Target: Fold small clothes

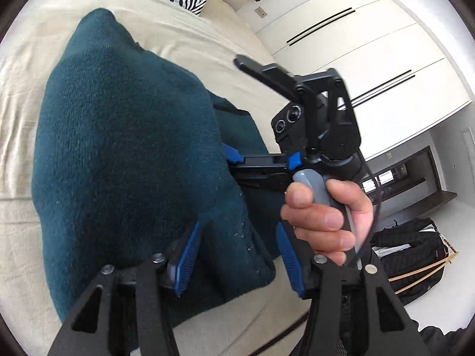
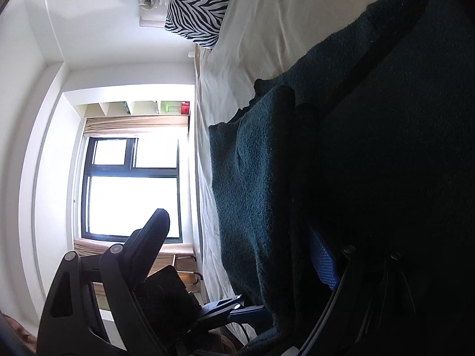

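A dark teal knit sweater (image 1: pixel 124 154) lies on the cream-sheeted bed (image 1: pixel 26 95), bunched into a thick mound with layers already overlapping near the bed's long edge. The left gripper (image 1: pixel 234 259) hangs above the sweater's near hem with its blue pads (image 1: pixel 187 255) parted to a middling gap; the knit sits below and between them, but neither pad presses on it, so nothing is held. In the left wrist view the right gripper (image 1: pixel 261 160), carried by a hand (image 1: pixel 326 222) on a grey grip, reaches in from the side with its jaws spread wide; its far finger disappears behind the fabric, and from its own camera one blue pad (image 2: pixel 325 267) lies against a dark fold. I judge it is not clamping.

The risk here is that the loose top layer slumps or slides open, since neither claw pins it. A wide jaw closing blindly could also catch several layers and drag the whole fold askew toward the bed's edge. A zebra-print pillow (image 2: pixel 199 3) sits well apart.
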Demonstrator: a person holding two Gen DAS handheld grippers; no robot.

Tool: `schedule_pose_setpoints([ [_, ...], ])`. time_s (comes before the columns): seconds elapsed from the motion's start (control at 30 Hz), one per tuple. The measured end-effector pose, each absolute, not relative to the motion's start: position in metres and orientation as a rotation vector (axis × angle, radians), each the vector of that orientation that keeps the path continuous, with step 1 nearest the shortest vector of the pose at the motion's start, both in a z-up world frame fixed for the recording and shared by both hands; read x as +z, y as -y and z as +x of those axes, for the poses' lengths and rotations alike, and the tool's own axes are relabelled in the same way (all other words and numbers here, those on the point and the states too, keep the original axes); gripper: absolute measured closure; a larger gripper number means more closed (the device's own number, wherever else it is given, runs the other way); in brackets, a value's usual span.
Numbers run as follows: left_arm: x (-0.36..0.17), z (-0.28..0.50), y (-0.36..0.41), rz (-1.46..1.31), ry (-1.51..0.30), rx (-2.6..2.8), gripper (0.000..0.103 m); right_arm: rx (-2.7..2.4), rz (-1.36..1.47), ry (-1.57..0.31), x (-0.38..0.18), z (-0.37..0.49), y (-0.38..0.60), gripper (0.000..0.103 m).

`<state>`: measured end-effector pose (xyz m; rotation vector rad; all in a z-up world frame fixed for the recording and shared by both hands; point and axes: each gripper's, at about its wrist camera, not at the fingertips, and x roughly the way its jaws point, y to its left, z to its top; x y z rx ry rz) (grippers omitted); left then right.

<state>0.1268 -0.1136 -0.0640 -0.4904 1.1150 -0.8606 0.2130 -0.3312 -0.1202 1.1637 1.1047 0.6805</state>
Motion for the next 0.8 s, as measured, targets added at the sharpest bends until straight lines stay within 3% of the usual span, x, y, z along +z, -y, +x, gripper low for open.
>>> schedule_pose_setpoints([
  [0.13,-0.053,0.114,0.089,-0.479,-1.076,-0.84,0.045,0.645,1.073,-1.139,-0.118,0.22,0.316,0.025],
  [0.23,-0.048,0.103,0.074,-0.5,-1.047,-0.82,0.045,0.6,1.012,-1.175,-0.122,0.225,0.31,0.054],
  [0.27,-0.048,0.103,0.069,-0.511,-1.041,-0.811,0.045,0.575,0.996,-1.19,-0.124,0.226,0.31,0.071],
  [0.3,-0.047,0.104,0.065,-0.52,-1.037,-0.804,0.045,0.551,0.982,-1.203,-0.127,0.225,0.31,0.08],
  [0.37,-0.046,0.105,0.06,-0.534,-1.036,-0.79,0.045,0.517,0.936,-1.212,-0.126,0.223,0.311,0.088],
  [0.53,-0.046,0.105,0.05,-0.532,-1.034,-0.791,0.045,0.468,0.799,-1.181,-0.099,0.217,0.319,0.091],
  [0.8,-0.032,0.123,0.105,-0.47,-1.027,-0.841,0.045,0.404,0.78,-1.144,-0.083,0.207,0.377,0.092],
])
